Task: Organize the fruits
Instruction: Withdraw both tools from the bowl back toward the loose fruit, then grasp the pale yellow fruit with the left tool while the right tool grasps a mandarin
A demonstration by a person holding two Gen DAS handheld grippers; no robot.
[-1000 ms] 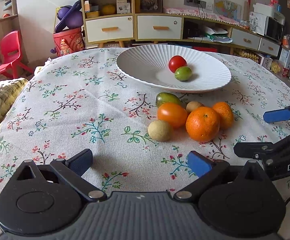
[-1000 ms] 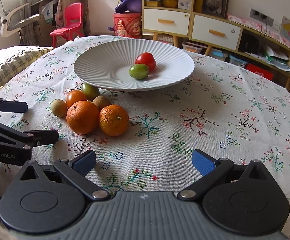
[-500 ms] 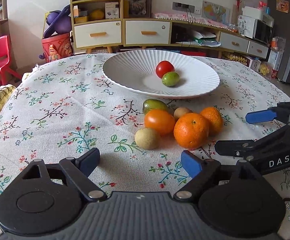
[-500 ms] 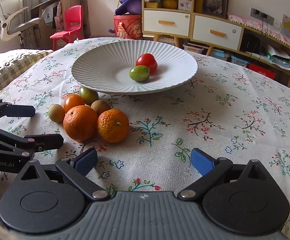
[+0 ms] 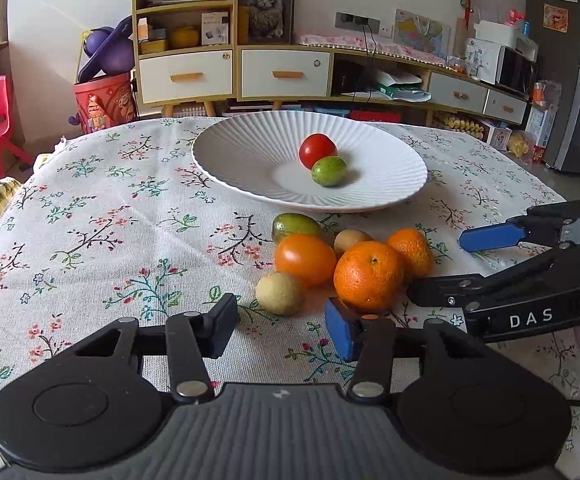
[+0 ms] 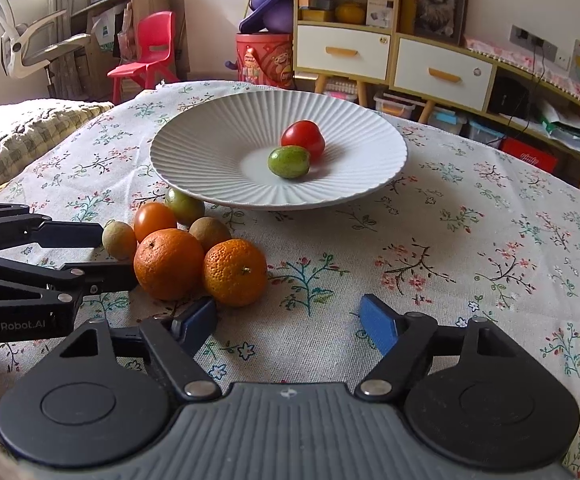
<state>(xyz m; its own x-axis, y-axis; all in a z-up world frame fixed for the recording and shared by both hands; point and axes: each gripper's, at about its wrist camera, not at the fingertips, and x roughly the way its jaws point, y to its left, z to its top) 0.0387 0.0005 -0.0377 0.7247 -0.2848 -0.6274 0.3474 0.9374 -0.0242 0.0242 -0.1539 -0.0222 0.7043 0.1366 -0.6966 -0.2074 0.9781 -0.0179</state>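
A white ribbed plate [image 5: 390, 168] [image 6: 209, 160] holds a red tomato [image 5: 317, 150] [image 6: 303, 138] and a green fruit [image 5: 329, 171] [image 6: 288, 162]. In front of it lies a cluster: two oranges [image 5: 368, 275] [image 6: 168, 263], an orange tomato [image 5: 302, 257] [image 6: 154, 220], a green fruit [image 5: 294, 225], two small brownish fruits [image 5: 280, 293] [image 6: 119, 239]. My left gripper [image 5: 281, 330] is open and empty, just short of the near brownish fruit. My right gripper [image 6: 287, 322] is open and empty, beside the nearer orange [image 6: 235, 272].
The table carries a floral cloth [image 5: 109, 220]. Behind it stand a shelf unit with drawers [image 5: 233, 68], a red bucket [image 5: 103, 100] and a red chair [image 6: 145, 52]. A cushion [image 6: 21, 136] lies off the table's left edge.
Both grippers have moved forward toward the fruit cluster, which now looms closer. The left jaws have narrowed somewhat. The fruits have not moved.
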